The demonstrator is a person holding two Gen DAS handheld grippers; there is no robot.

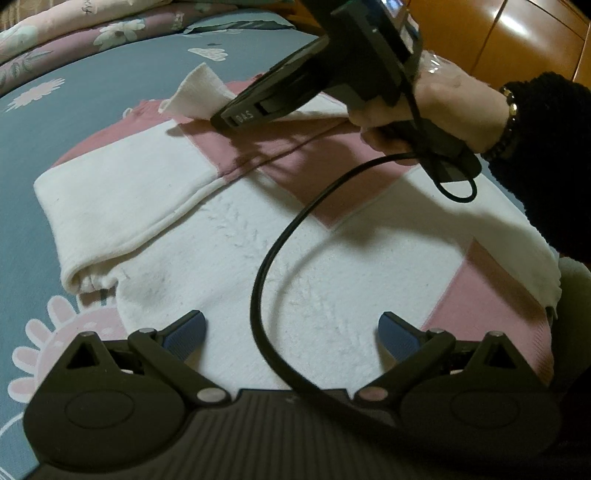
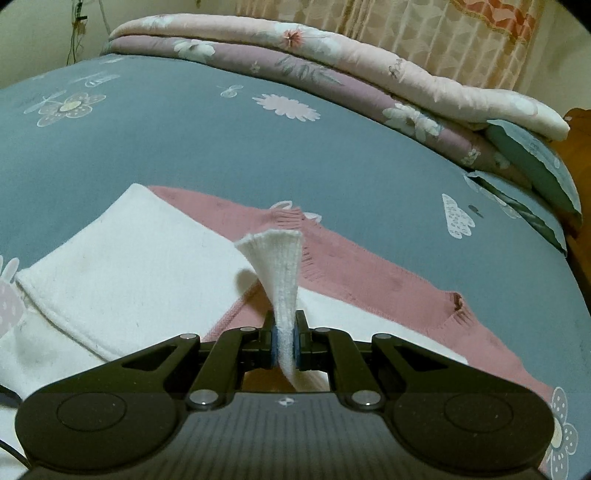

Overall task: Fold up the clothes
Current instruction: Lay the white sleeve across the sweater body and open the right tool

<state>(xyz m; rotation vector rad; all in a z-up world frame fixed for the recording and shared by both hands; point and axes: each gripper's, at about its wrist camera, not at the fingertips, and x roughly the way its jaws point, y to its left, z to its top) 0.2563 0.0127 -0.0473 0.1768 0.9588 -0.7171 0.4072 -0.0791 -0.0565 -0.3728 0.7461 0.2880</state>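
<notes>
Over the far part of the sweater (image 1: 229,236), the right gripper (image 2: 284,345) pinches a white cuff (image 2: 275,258). It does best laying that sleeve flat across the body before letting go. Nearer, the left gripper (image 1: 291,338) hovers open, holding nothing.

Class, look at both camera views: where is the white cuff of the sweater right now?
The cuff is pinched in the shut right claw, lifted above the sweater on the bed; the left wrist view shows it at the sweater's far side.

Pink and white blocks on the sweater (image 1: 229,206), white ribbed cuff (image 2: 279,266). Grey-blue bedsheet (image 2: 184,140) printed with pale pink and white flowers. Folded quilts (image 2: 332,74) in pale pink and mauve, both with white blossoms. Black grippers with blue pads (image 1: 186,332). Black cable (image 1: 266,266). Black fuzzy sleeve (image 1: 546,147). Orange-brown wooden cabinet (image 1: 517,33).
</notes>
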